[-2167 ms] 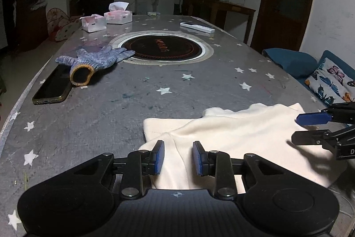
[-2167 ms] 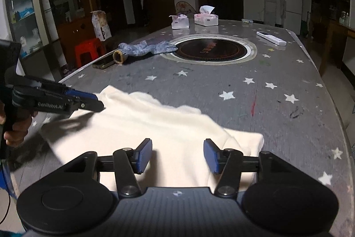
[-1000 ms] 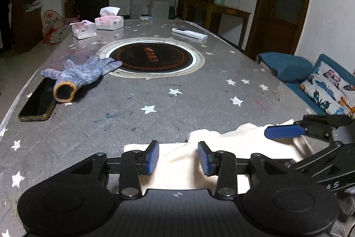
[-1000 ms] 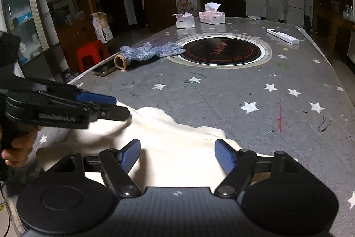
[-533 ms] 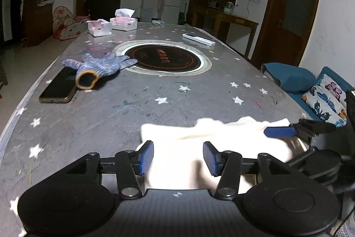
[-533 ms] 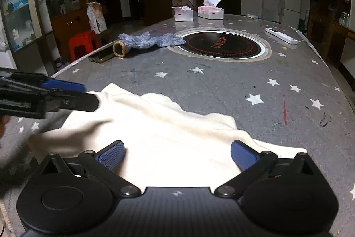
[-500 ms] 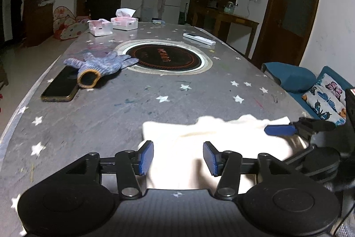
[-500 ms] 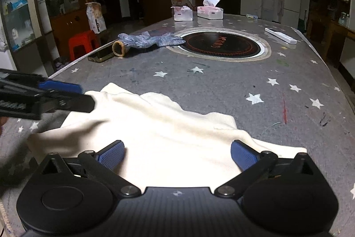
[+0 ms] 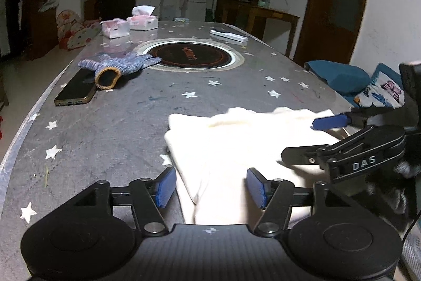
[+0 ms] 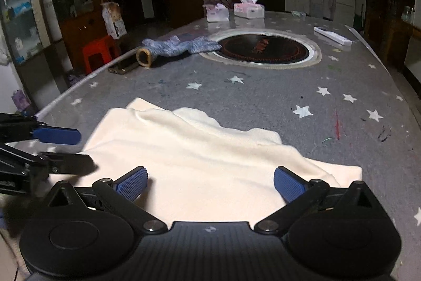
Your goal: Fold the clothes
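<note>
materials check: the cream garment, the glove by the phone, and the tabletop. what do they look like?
Cream folded garment: soft matte knit or fleece, going by its thick rounded edges and lack of sheen.
Blue-grey speckled work glove with orange cuff: knitted yarn, probably cotton; ribbed weave shows.
Grey star-printed tabletop: looks like a vinyl or oilcloth cover; faint sheen, scuffs and ink marks.

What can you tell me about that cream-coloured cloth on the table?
The cloth is a cream, soft, fleecy-looking garment, lying folded in layers with rumpled edges at the near end of the grey starred table. Both tongs are around it: the right tongs spread wide over it, the left tongs opening with a fold between the pads. Neither grips it.
</note>
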Motion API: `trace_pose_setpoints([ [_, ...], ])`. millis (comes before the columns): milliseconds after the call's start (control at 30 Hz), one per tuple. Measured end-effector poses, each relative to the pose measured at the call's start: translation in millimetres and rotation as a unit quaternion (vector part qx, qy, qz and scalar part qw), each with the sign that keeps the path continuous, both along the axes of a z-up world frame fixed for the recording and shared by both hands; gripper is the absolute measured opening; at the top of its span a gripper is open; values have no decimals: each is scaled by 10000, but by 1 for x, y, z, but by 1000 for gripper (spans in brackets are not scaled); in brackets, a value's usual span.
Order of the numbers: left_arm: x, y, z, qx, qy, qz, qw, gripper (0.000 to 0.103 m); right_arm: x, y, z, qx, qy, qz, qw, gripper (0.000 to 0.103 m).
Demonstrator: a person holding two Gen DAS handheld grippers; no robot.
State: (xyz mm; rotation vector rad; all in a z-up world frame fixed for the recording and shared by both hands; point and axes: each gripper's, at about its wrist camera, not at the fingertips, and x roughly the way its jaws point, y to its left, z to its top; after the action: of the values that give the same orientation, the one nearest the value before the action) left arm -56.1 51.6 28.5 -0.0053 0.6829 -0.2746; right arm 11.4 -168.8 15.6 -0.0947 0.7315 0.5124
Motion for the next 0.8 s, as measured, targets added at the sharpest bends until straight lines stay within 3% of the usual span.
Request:
trace_pose_setpoints([
  [333,-17,-14,-7,445,-174,-200,9987,68,-45,-1,-6,-313,-394,265,9984,103],
  [533,-25,-12,4,397,-322,-168,9986,68,-60,-2,8,-339,-728,287,9964,103],
  [667,-25,-10,-7,475,-174,-34,9987,68,-65,3,6,-454,-757,461,9950,103],
  [800,-26,2,-3,131,-79,107,9998,68,-65,6,-4,-595,-635,498,9950,103],
])
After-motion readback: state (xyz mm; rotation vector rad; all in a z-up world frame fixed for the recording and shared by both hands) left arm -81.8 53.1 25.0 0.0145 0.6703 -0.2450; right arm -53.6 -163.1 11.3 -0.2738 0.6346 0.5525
